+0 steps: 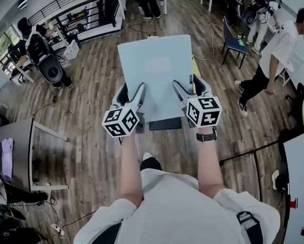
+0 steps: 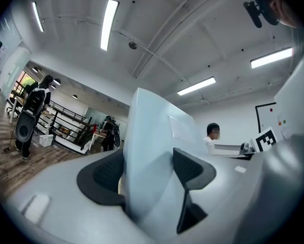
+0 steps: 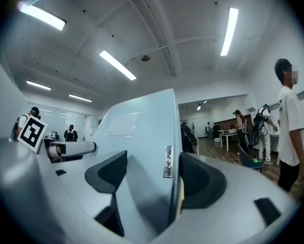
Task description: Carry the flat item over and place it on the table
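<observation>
A flat pale blue-grey panel [image 1: 154, 67] hangs level above the wooden floor, in front of my body. Its near edge is held at both corners. My left gripper [image 1: 133, 91] is shut on the near left part and my right gripper [image 1: 187, 84] on the near right part. In the left gripper view the panel [image 2: 149, 136] stands on edge between the two dark pads [image 2: 192, 169] of that gripper [image 2: 149, 172]. The right gripper view shows the panel [image 3: 142, 131], with a small metal tag on its edge, between the jaws of that gripper [image 3: 152, 174]. A yellowish layer shows under the panel's right edge.
A person in a white shirt [image 1: 274, 60] walks at the right, near a blue chair [image 1: 236, 42]. A grey table [image 1: 20, 146] stands at the left and a white table edge [image 1: 299, 177] at the lower right. Railings, desks and more people fill the back.
</observation>
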Tool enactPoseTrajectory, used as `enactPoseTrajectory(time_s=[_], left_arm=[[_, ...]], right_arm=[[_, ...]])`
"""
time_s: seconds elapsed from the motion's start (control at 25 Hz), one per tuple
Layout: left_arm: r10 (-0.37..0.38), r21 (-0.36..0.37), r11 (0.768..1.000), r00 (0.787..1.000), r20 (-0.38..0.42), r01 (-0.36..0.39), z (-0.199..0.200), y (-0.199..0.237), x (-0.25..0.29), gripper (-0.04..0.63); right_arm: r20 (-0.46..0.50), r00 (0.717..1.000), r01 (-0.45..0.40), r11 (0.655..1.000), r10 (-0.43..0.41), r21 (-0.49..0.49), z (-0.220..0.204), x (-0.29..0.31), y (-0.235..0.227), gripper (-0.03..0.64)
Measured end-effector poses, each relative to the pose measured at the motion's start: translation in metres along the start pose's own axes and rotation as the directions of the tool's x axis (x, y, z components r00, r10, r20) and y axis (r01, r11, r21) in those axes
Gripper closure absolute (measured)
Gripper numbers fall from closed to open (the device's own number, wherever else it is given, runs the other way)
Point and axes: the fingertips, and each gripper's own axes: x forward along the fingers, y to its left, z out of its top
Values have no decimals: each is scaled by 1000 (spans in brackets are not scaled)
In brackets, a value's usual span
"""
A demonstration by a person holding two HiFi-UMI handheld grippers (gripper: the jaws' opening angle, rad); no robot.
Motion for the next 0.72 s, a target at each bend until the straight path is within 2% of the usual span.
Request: enactPoseTrajectory(time_s=[0.28, 0.52, 0.72], left_arm=[[7, -1, 1000, 1000, 0, -7, 14, 68, 60, 295], [-9, -9, 1000, 998, 60, 9, 54, 123, 124, 293], [-48, -32, 998, 998, 38, 49, 50, 163, 175, 293]], right_arm=[[0, 1000, -3, 1000, 3, 14, 3, 93, -6, 296], [51, 998, 30, 1000, -30, 10, 34, 173, -15, 296], [29, 997, 69, 997, -70, 16, 28, 230, -31, 296]])
